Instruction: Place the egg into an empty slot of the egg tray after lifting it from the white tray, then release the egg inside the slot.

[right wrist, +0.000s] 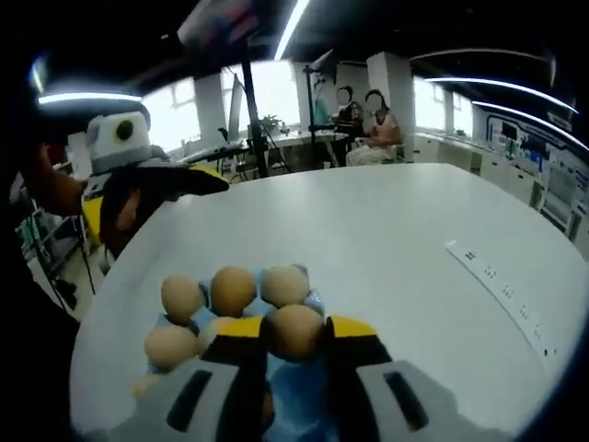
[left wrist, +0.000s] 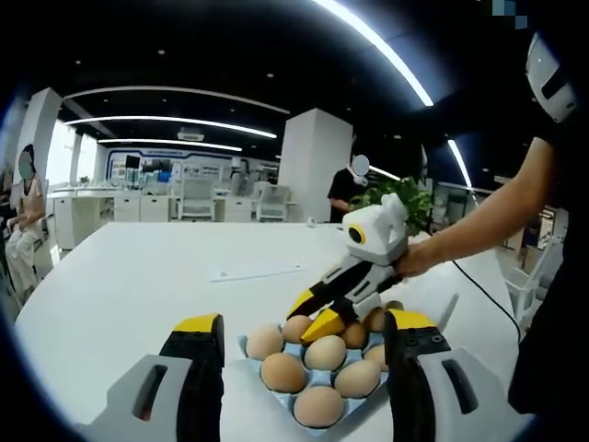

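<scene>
Here, right gripper (right wrist: pixel 294 345) clasping egg (right wrist: pixel 294 330), egg tray (right wrist: pixel 311 299) mid-table

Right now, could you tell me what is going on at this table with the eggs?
A person holds a two-jaw gripper in each hand over a blue egg tray on a white table. The right gripper has its jaws on either side of one egg down at the tray, apparently setting it into a slot. The left gripper hangs open just short of the tray, holding nothing. Most visible slots already hold eggs.
</scene>
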Action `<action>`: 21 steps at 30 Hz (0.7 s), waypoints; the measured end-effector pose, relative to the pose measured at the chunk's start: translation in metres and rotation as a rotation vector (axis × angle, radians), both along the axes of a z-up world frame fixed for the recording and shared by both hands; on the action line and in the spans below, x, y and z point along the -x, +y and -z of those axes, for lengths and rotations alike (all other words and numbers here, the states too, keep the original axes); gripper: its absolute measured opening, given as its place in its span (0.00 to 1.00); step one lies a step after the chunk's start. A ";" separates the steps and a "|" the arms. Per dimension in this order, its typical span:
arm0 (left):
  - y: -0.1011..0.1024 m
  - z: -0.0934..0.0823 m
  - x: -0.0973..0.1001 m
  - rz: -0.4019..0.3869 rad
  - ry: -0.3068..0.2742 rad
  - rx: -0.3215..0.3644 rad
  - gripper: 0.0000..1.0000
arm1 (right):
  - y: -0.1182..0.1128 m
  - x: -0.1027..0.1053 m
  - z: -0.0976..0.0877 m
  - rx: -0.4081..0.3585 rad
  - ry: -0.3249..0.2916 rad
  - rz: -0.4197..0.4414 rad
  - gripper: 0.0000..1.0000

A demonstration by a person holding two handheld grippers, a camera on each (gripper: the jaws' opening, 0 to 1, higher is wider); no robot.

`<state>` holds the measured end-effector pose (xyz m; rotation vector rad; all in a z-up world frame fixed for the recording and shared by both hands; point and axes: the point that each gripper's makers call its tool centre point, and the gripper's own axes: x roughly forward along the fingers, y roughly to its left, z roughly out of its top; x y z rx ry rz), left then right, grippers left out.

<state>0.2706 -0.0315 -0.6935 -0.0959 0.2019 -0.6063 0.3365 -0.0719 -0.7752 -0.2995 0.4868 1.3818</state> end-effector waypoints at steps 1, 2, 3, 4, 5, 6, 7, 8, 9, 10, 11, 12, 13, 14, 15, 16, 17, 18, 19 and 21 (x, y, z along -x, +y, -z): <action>-0.001 -0.001 0.000 0.000 -0.003 -0.002 0.72 | -0.001 0.000 0.000 0.002 -0.003 0.002 0.25; -0.001 -0.003 0.001 -0.001 -0.006 -0.002 0.72 | -0.001 0.001 -0.001 0.001 -0.010 0.003 0.25; -0.001 -0.004 0.001 0.000 -0.008 -0.002 0.72 | -0.002 0.001 -0.004 -0.009 -0.010 0.006 0.27; -0.002 -0.006 0.002 -0.002 -0.012 0.004 0.72 | -0.003 0.000 -0.007 -0.025 -0.006 0.024 0.29; -0.002 -0.008 0.002 -0.003 -0.016 0.008 0.72 | -0.006 -0.001 -0.012 -0.034 -0.019 0.032 0.30; -0.003 -0.009 0.003 -0.004 -0.016 0.007 0.72 | -0.007 -0.002 -0.017 -0.051 -0.026 0.041 0.30; -0.003 -0.010 0.003 -0.003 -0.020 0.003 0.72 | -0.011 -0.002 -0.023 -0.072 -0.026 0.060 0.29; -0.003 -0.010 0.003 -0.004 -0.021 0.002 0.72 | -0.016 -0.003 -0.025 -0.075 -0.026 0.071 0.29; -0.003 -0.011 0.004 -0.005 -0.022 0.006 0.72 | -0.024 -0.006 -0.029 -0.085 -0.045 0.099 0.29; -0.004 -0.012 0.004 -0.005 -0.024 0.008 0.72 | -0.030 -0.010 -0.032 -0.094 -0.058 0.122 0.28; -0.004 -0.012 0.004 -0.004 -0.025 0.009 0.72 | -0.034 -0.011 -0.033 -0.098 -0.061 0.137 0.28; -0.005 -0.012 0.004 -0.002 -0.025 0.006 0.72 | -0.050 -0.018 -0.036 -0.112 -0.062 0.197 0.28; -0.005 -0.012 0.005 0.000 -0.025 0.008 0.72 | -0.059 -0.020 -0.038 -0.124 -0.064 0.224 0.28; -0.007 -0.012 0.005 0.002 -0.024 0.010 0.72 | -0.071 -0.021 -0.036 -0.115 -0.058 0.240 0.28; -0.007 -0.012 0.005 0.004 -0.024 0.010 0.72 | -0.080 -0.021 -0.034 -0.102 -0.056 0.254 0.28; -0.008 -0.012 0.005 0.008 -0.025 0.010 0.72 | -0.090 -0.022 -0.033 -0.093 -0.059 0.263 0.28; -0.009 -0.011 0.005 0.009 -0.023 0.011 0.72 | -0.097 -0.022 -0.031 -0.085 -0.055 0.273 0.28; -0.010 -0.011 0.006 0.010 -0.023 0.010 0.72 | -0.106 -0.023 -0.029 -0.077 -0.053 0.294 0.28; -0.010 -0.011 0.005 0.013 -0.024 0.011 0.72 | -0.110 -0.023 -0.029 -0.076 -0.053 0.298 0.28; -0.012 -0.011 0.005 0.016 -0.024 0.012 0.72 | -0.119 -0.024 -0.029 -0.081 -0.051 0.325 0.28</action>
